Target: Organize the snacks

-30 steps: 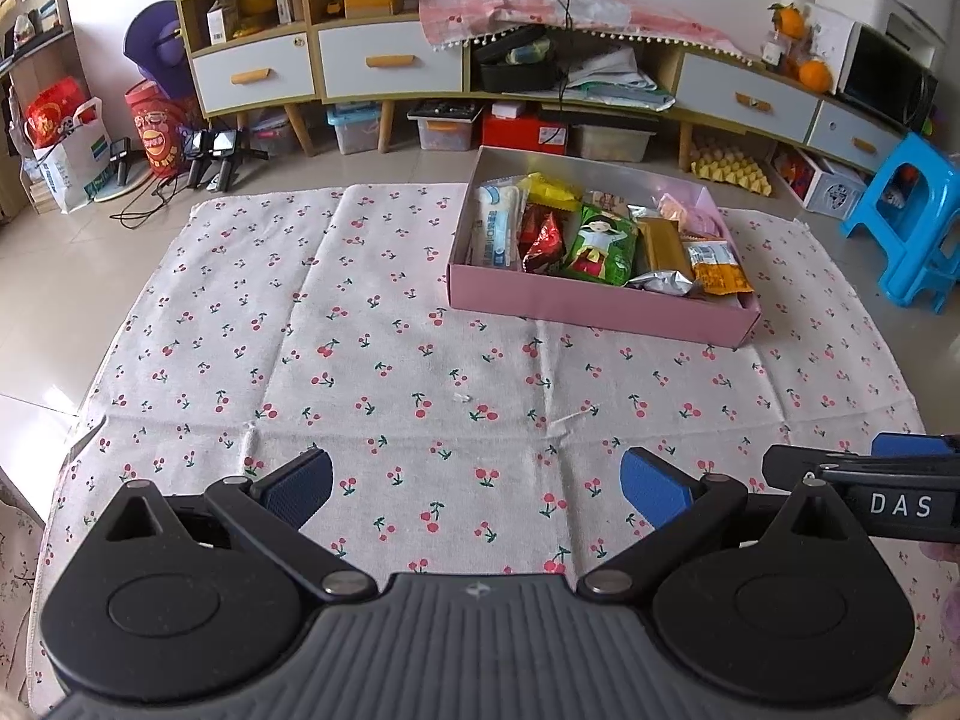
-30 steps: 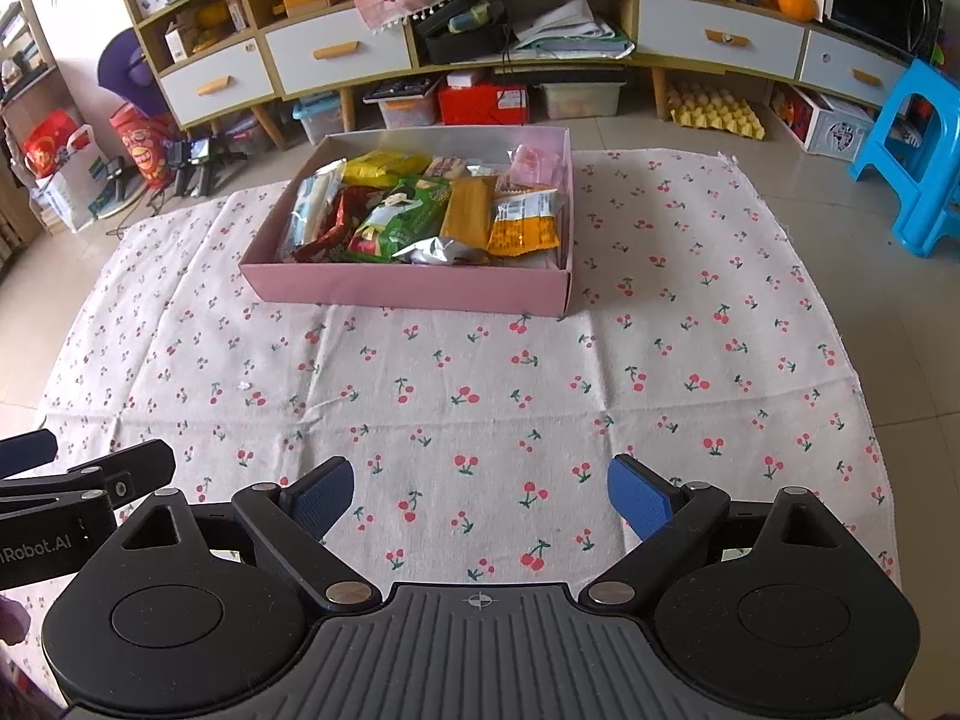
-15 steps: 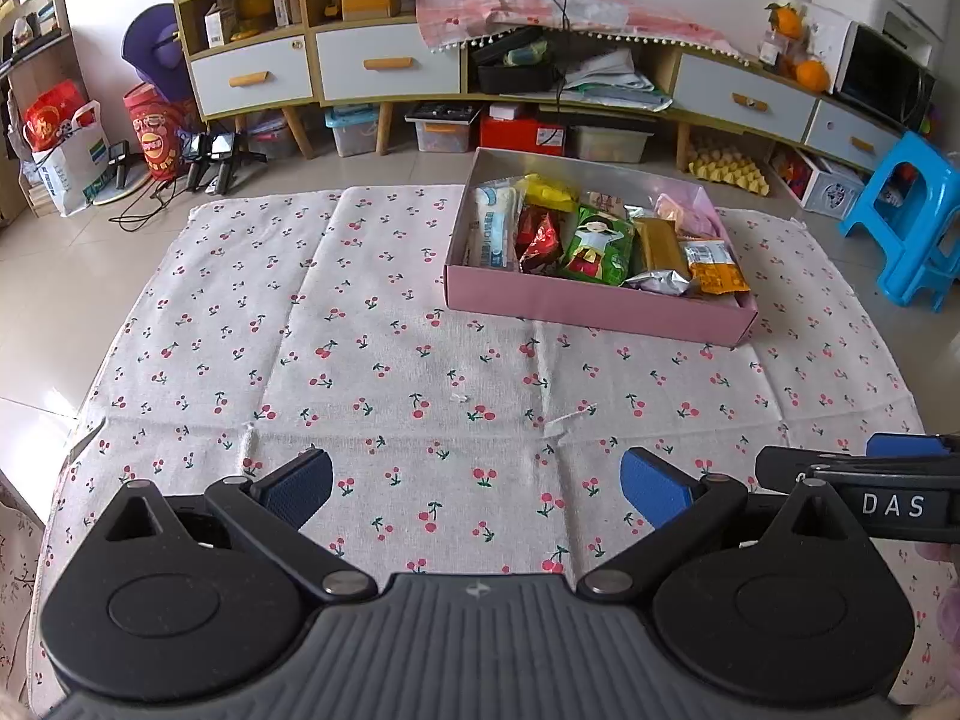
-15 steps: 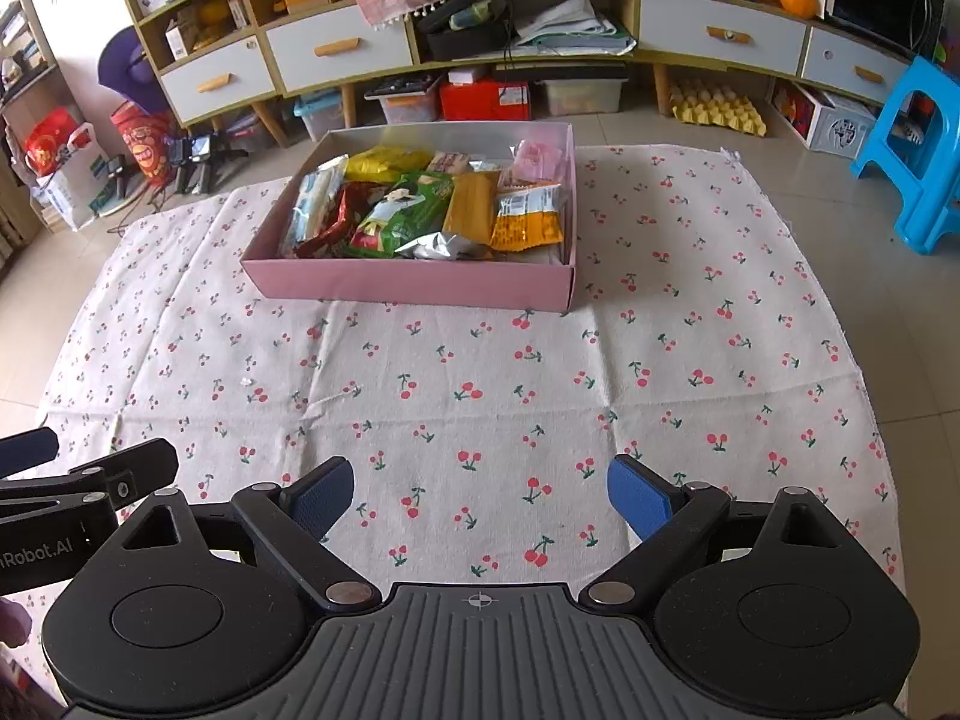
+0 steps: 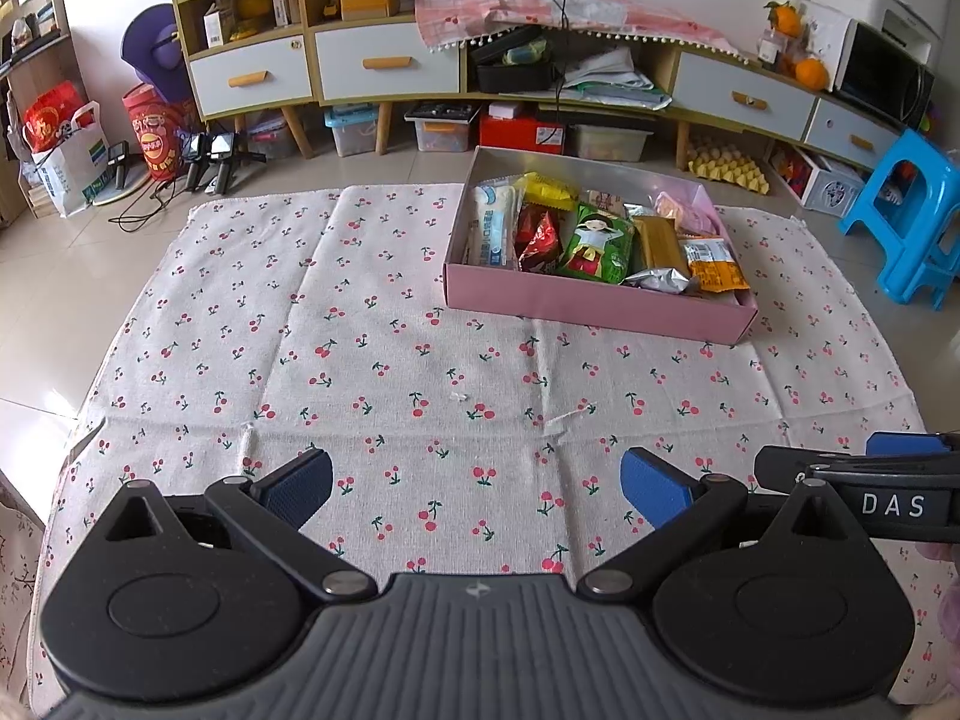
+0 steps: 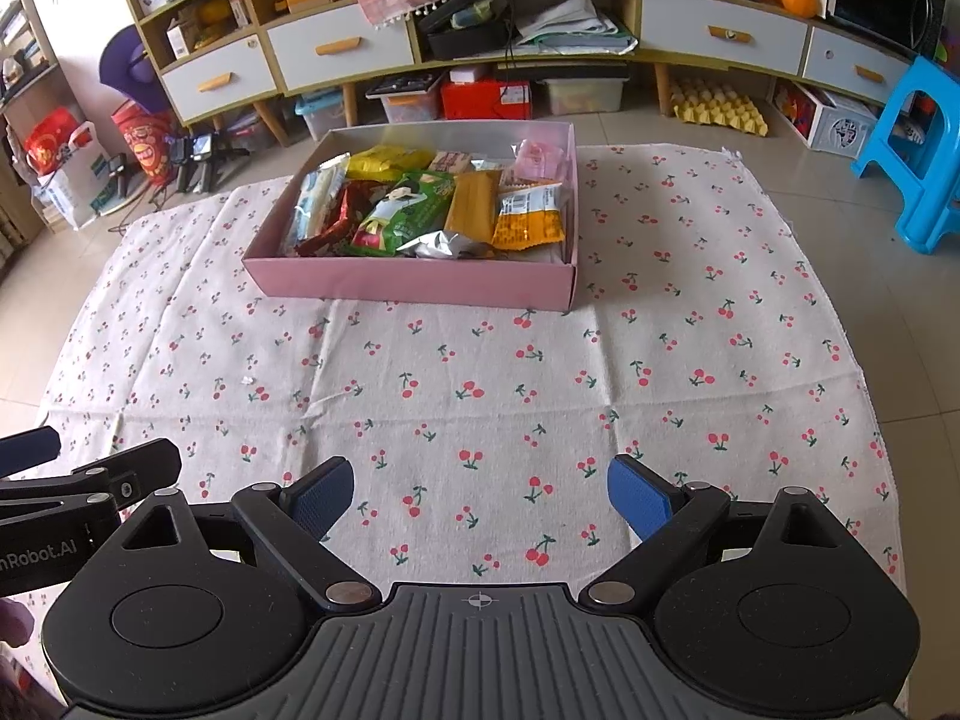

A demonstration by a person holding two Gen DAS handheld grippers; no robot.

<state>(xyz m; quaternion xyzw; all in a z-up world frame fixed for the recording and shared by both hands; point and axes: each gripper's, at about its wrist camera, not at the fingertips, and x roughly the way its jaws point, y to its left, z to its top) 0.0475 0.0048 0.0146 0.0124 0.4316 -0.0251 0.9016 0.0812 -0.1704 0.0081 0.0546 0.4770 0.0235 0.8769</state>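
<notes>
A pink box sits on the far part of a cherry-print cloth. It holds several snack packets: a green one, an orange one, a yellow one, a silver one. My left gripper is open and empty, over the near cloth. My right gripper is open and empty, beside it; each shows at the edge of the other's view.
A low cabinet with drawers and storage bins under it runs along the back wall. A blue plastic stool stands right of the cloth. Bags and cables lie at the back left on the tiled floor.
Both views have shifted very slightly; the box sits a touch lower in the frames. Both grippers stay open and empty.
</notes>
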